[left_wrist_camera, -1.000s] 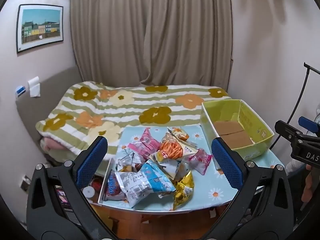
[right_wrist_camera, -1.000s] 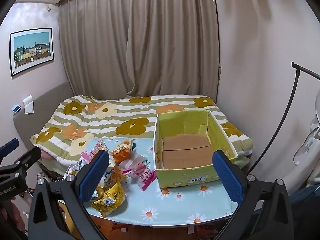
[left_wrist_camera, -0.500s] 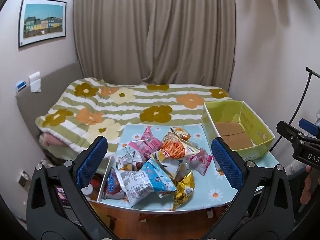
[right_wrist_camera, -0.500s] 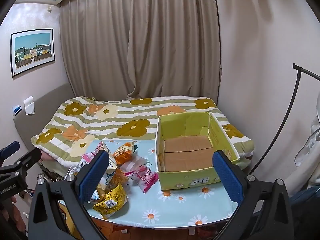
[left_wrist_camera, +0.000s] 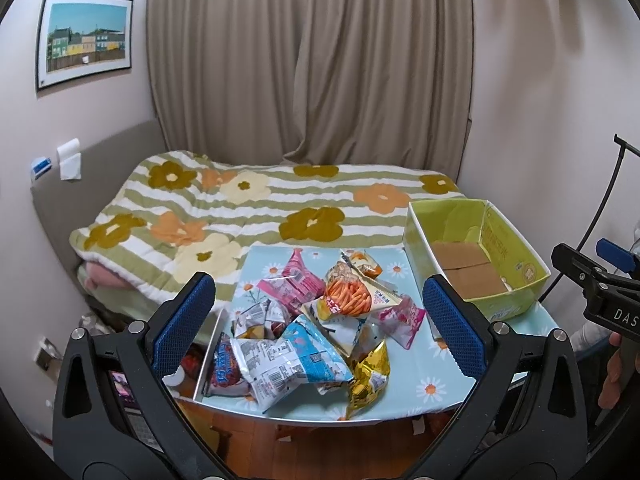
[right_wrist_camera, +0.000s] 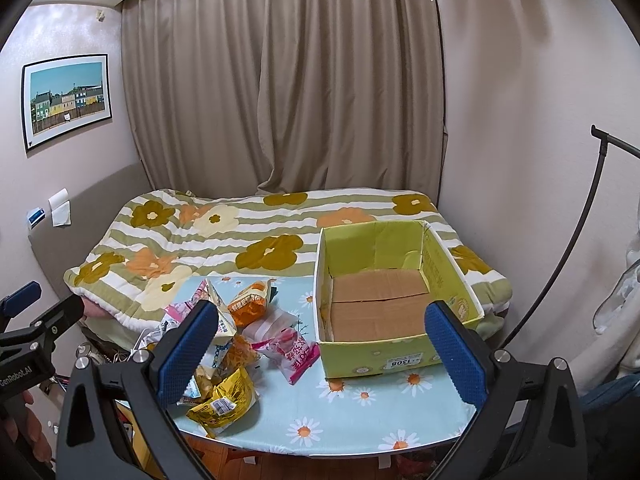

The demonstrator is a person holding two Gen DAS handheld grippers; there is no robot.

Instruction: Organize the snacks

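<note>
A heap of snack bags (left_wrist_camera: 316, 328) lies on the left half of a small table with a daisy-print cloth (left_wrist_camera: 432, 388): pink, orange, blue-white and gold packets. An empty green cardboard box (left_wrist_camera: 476, 256) stands on the table's right side. My left gripper (left_wrist_camera: 318, 322) hangs open above the near edge, framing the heap, nothing held. In the right wrist view the same box (right_wrist_camera: 384, 296) sits ahead, with the snack heap (right_wrist_camera: 240, 332) to its left. My right gripper (right_wrist_camera: 320, 350) is open and holds nothing, above the table's front.
A bed with a flowered, striped quilt (left_wrist_camera: 256, 208) lies directly behind the table, with curtains (left_wrist_camera: 308, 60) beyond. A black stand pole (right_wrist_camera: 560, 260) curves up at the right. Clutter sits on the floor left of the table (left_wrist_camera: 184, 364).
Both grippers have drifted slightly back and up, so the table sits a little lower in view. Nothing on the table has moved and both grippers stay open.
</note>
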